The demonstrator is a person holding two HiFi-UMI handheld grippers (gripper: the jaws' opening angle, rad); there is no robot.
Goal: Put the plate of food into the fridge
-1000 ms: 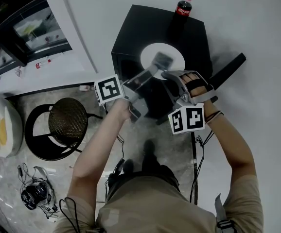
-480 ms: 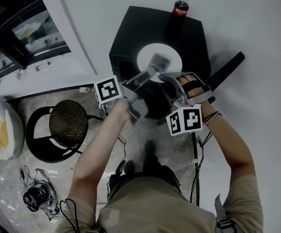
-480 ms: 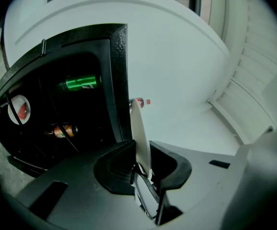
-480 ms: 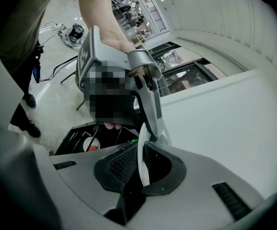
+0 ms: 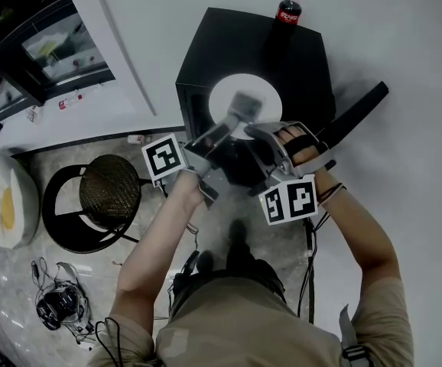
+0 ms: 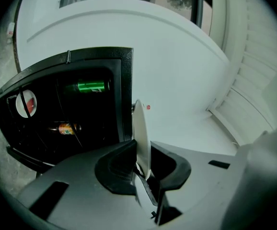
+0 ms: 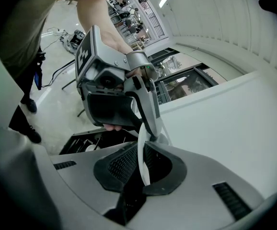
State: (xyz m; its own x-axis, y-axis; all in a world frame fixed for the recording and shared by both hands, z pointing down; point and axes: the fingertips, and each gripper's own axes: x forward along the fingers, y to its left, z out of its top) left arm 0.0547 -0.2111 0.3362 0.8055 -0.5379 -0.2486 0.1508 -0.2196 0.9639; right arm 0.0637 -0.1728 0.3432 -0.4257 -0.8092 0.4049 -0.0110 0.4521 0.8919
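plate is pinched by the rim from both sides: right gripper is clamped on it, and left gripper jaws have just been closing onto it. it's held over the open fridge, so the actual putting-in is still left tbh.

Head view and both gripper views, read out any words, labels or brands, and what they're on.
No text is legible.
Bottle on the black fridge: red label, print too small.
Green can inside the fridge: print blurred.
Marker cubes: square patterns only, no words.
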